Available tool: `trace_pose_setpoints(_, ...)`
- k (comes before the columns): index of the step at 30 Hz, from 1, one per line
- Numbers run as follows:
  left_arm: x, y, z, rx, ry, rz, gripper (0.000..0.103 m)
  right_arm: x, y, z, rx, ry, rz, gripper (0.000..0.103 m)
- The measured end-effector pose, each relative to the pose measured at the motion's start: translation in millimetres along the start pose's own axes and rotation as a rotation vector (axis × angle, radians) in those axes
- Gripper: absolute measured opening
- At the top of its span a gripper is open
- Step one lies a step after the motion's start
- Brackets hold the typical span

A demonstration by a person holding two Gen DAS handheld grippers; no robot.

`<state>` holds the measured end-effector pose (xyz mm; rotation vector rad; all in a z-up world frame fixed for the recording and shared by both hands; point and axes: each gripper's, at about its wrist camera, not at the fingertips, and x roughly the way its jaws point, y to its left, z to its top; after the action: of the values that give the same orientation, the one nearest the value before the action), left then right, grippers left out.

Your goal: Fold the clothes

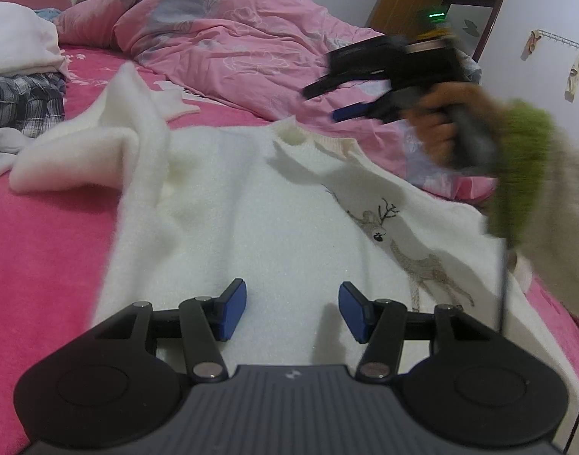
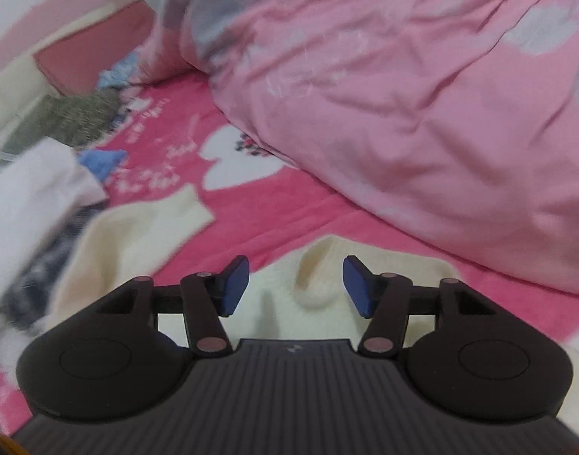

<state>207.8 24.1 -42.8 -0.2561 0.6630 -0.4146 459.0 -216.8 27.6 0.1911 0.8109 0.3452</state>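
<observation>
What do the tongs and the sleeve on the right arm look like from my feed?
Both tongs, left tongs and right tongs, look alike: black linkage arms with silver pivot pins, blue pads on the fingers, two round black housings and a ribbed grey body bearing a small white mark. A thin black cable hangs by the right arm, which wears a fuzzy green cuff over a cream sleeve.

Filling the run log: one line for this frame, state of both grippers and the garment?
left gripper: open, empty, over white sweater | right gripper: open, empty, above collar | sweater: spread on pink bed sheet, one sleeve folded in
</observation>
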Motion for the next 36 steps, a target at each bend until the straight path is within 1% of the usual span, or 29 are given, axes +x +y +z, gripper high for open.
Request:
trace_pose_setpoints(1, -0.1, 0.0, 0.0, 0.0, 0.0, 0.0, 0.056, -16.0, -0.3, -2.0, 0.004, -0.006, 0.01, 0.054)
trace_pose_setpoints(5, 0.3, -0.1, 0.4, -0.002, 0.0, -0.001, 0.056, -62.3, -2.5, -23.5, -0.022, 0.025, 0.003, 0.052)
trace_pose_setpoints(8, 0.2, -0.1, 0.6, -0.004, 0.0, -0.002, 0.056, -78.6, -5.2, -42.5, -0.076, 0.047, -0.063, 0.05)
trace_pose_setpoints(10, 0.5, 0.1, 0.8, -0.004, 0.0, -0.002, 0.056, -83.7, -16.4, -46.4, -0.094, 0.027, -0.11, 0.05)
trace_pose_setpoints(11, 0.4, 0.1, 0.6, -0.004, 0.0, -0.002, 0.056, -83.9, -22.0, -46.3, -0.122, 0.007, -0.145, 0.051)
trace_pose_setpoints(12, 0.4, 0.0, 0.5, -0.003, 0.0, -0.002, 0.056, -81.3, -27.9, -46.2, -0.169, -0.009, -0.167, 0.056)
trace_pose_setpoints(13, 0.3, -0.1, 0.3, -0.003, 0.0, -0.002, 0.056, -78.1, -33.8, -46.3, -0.221, -0.023, -0.184, 0.063)
trace_pose_setpoints(15, 0.5, -0.1, 0.1, -0.003, 0.0, -0.004, 0.056, -60.4, -46.2, -46.6, -0.31, 0.003, -0.22, 0.068)
trace_pose_setpoints(19, 0.9, -0.1, -0.3, -0.001, -0.001, -0.009, 0.059, -18.4, -64.0, -52.5, -0.449, 0.08, -0.288, 0.068)
trace_pose_setpoints(20, 1.1, -0.1, -0.3, -0.001, -0.001, -0.011, 0.059, -11.4, -67.8, -53.2, -0.466, 0.082, -0.296, 0.068)
trace_pose_setpoints(21, 1.2, -0.1, -0.4, 0.0, -0.001, -0.012, 0.059, -5.5, -72.7, -52.7, -0.466, 0.083, -0.287, 0.069)
trace_pose_setpoints(24, 1.5, 0.0, -0.7, 0.001, -0.001, -0.016, 0.061, 5.8, -88.0, -50.7, -0.423, 0.094, -0.222, 0.078)
trace_pose_setpoints(25, 1.6, 0.0, -0.8, 0.001, -0.001, -0.017, 0.061, 7.0, -93.6, -49.9, -0.392, 0.103, -0.199, 0.078)
trace_pose_setpoints(26, 1.8, 0.1, -0.6, 0.001, -0.002, -0.017, 0.061, 7.6, -99.3, -49.0, -0.357, 0.111, -0.176, 0.076)
trace_pose_setpoints(27, 2.1, 0.3, -0.3, 0.0, -0.002, -0.018, 0.061, 6.3, -103.1, -48.7, -0.328, 0.119, -0.156, 0.07)
trace_pose_setpoints(28, 2.4, 0.5, -0.1, 0.0, -0.002, -0.018, 0.061, 3.2, -102.2, -49.8, -0.326, 0.117, -0.146, 0.054)
trace_pose_setpoints(29, 2.6, 0.6, 0.1, 0.0, -0.002, -0.018, 0.061, -0.3, -100.2, -51.3, -0.33, 0.114, -0.139, 0.044)
trace_pose_setpoints(30, 2.6, 0.8, 0.2, -0.001, -0.002, -0.019, 0.061, -3.9, -92.2, -54.5, -0.366, 0.101, -0.16, 0.02)
trace_pose_setpoints(31, 2.4, 0.9, 0.1, -0.001, -0.003, -0.018, 0.061, -7.5, -82.8, -58.1, -0.41, 0.085, -0.189, 0.012)
trace_pose_setpoints(33, 2.2, 0.4, -0.3, -0.001, -0.003, -0.018, 0.061, -15.4, -69.9, -60.7, -0.485, 0.023, -0.264, 0.009)
trace_pose_setpoints(36, 2.1, 0.3, -0.7, -0.002, -0.004, -0.018, 0.061, -23.8, -54.5, -62.4, -0.585, -0.066, -0.377, 0.009)
